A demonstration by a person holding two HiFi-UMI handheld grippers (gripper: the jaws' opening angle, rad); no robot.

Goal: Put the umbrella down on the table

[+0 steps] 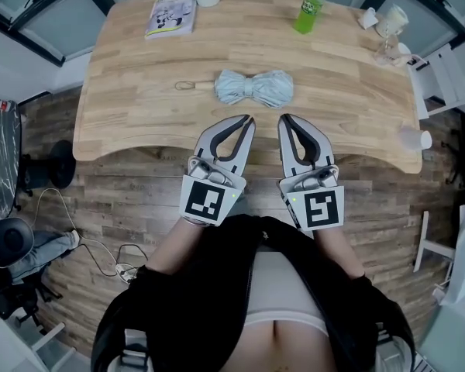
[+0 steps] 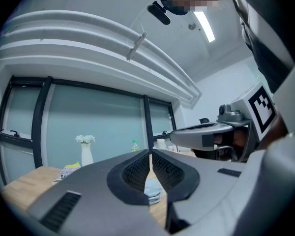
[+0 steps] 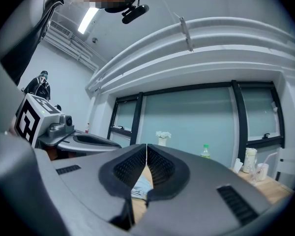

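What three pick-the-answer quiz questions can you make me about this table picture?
1. Where is the umbrella? A on the floor; B on the table; C on a chair.
2. What colour is the bottle? A red; B green; C black.
3. How are the left gripper and the right gripper? A wide open; B holding a book; C shut, empty.
Answers: 1 B, it lies folded mid-table. 2 B, its body is bright green. 3 C, each gripper view shows jaws together with nothing between.
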